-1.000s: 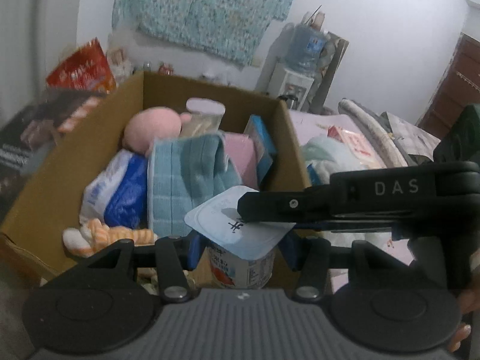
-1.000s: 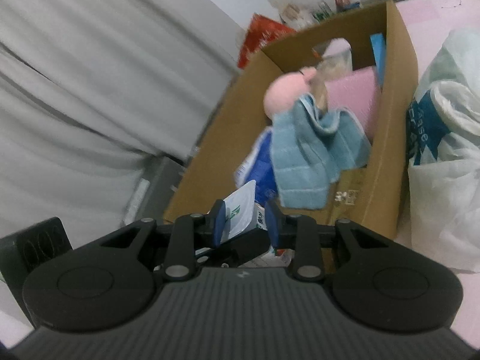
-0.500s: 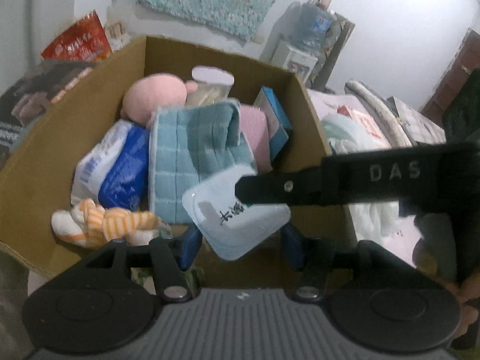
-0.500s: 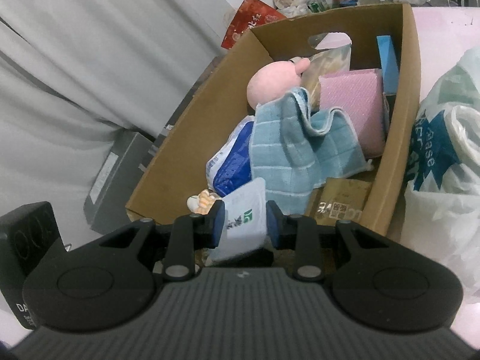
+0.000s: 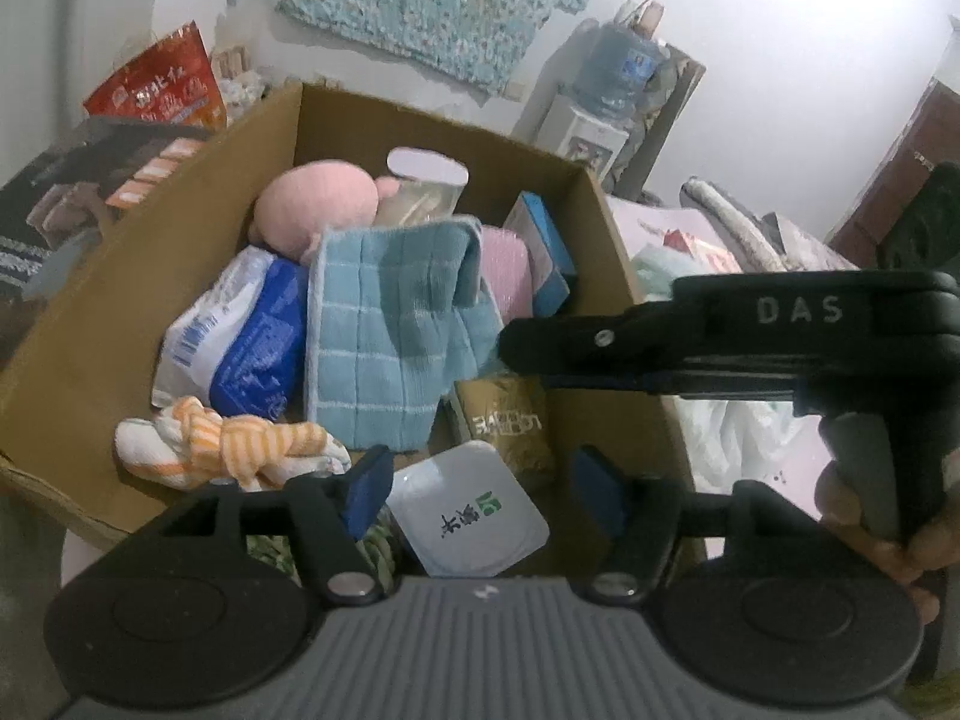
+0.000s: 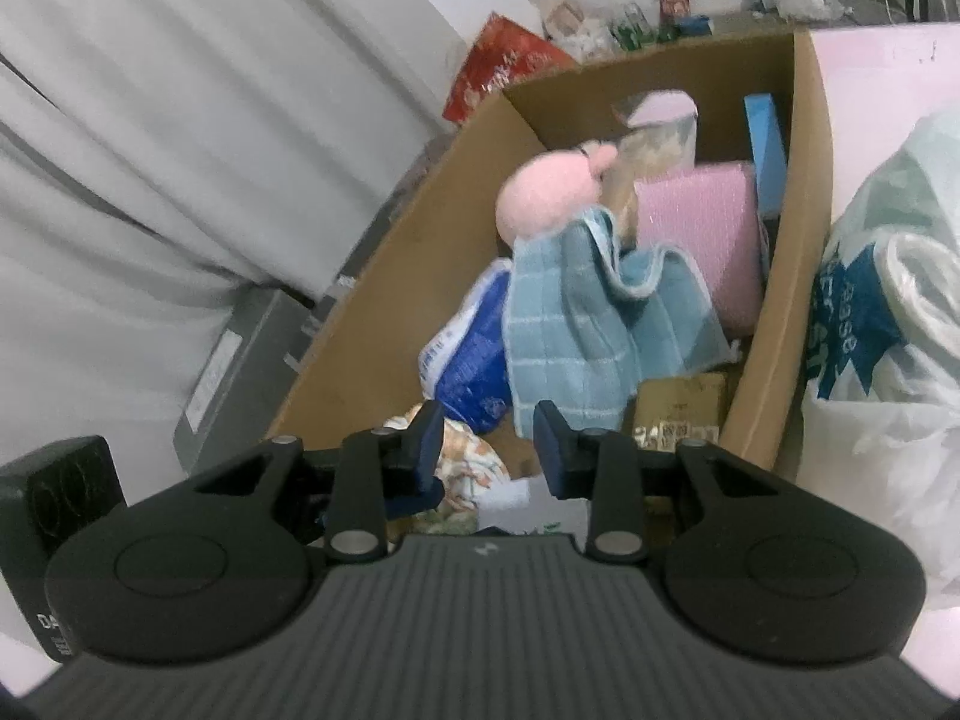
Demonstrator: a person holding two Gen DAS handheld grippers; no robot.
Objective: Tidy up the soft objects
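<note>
Cardboard box [image 5: 606, 252] packed with soft goods: pink plush toy [image 5: 315, 210] toward the far wall, blue checked towel [image 5: 384, 336] draped mid-box, blue-and-white packet [image 5: 240, 342] along the left wall, orange-striped knotted cloth [image 5: 240, 444] at the near left corner. Yogurt cup [image 5: 468, 510] with white foil lid at the near edge, loose between the left gripper [image 5: 480, 486] jaws, just opened wide. Right gripper [image 6: 489, 441] above the near edge, jaws slightly parted, just widened, clasping nothing.
</note>
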